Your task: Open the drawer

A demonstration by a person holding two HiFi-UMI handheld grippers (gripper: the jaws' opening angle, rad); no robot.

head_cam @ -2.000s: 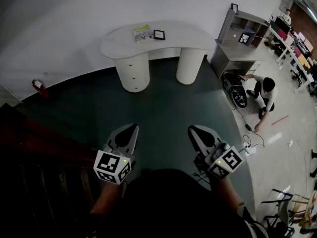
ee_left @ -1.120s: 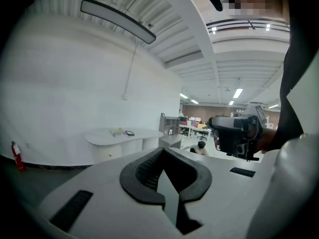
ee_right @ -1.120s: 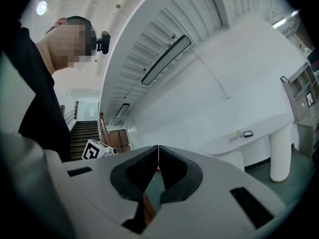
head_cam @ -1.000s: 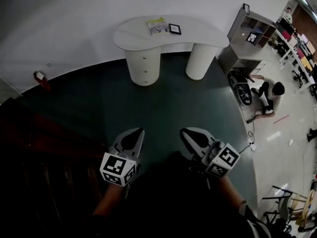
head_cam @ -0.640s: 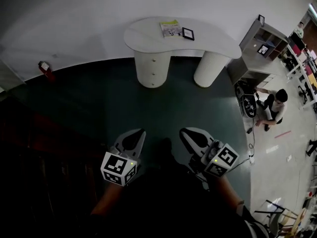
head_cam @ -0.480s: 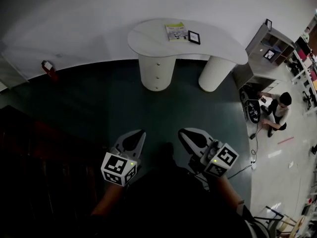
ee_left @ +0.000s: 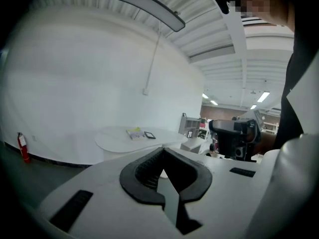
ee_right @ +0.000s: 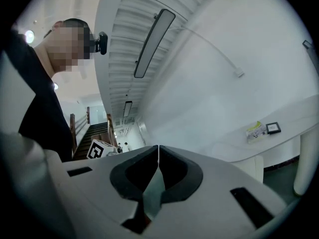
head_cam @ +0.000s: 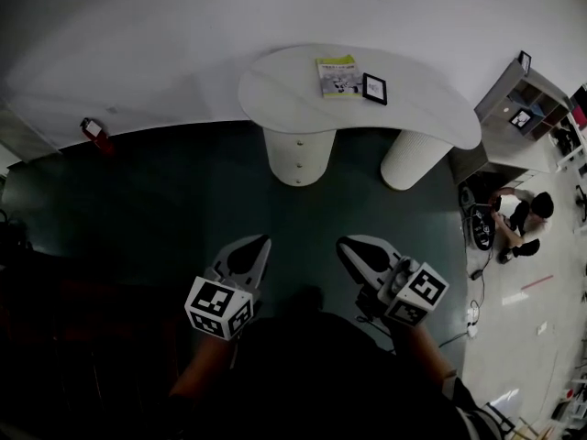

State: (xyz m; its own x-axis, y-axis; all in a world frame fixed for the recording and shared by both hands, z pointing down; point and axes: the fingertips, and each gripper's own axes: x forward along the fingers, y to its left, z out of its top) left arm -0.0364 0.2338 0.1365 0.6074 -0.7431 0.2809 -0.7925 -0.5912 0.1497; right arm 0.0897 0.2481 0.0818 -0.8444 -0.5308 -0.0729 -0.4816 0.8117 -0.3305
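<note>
standing back from the desk (head_cam: 431, 117), the person holds both grippers out low in front, well apart from the furniture, with dark green floor (head_cam: 183, 200) between them and it. the left gripper (head_cam: 260, 240) has its jaws pressed together at the tips with nothing between them, and its own view shows the same. the right gripper (head_cam: 345, 242) is likewise clenched and empty, its tips meeting in a thin line in the right gripper view. each carries its marker cube nearest the person's body.

the drawers (head_cam: 298, 159) sit in the desk's left pedestal, a rounded white column with small knobs down its front. all the fronts look flush and closed. a plain second pedestal (head_cam: 413, 160) holds up the desk's right end. on the desktop lie a booklet (head_cam: 337, 75) and, just beside it, a small black frame (head_cam: 374, 88).

the desk stands against a white wall. a red extinguisher (head_cam: 94, 133) stands at the foot of the wall, far off to the left. to the right, a grey shelf (head_cam: 514, 126) stands near the desk, and someone (head_cam: 525, 216) crouches on the pale floor beside it.
</note>
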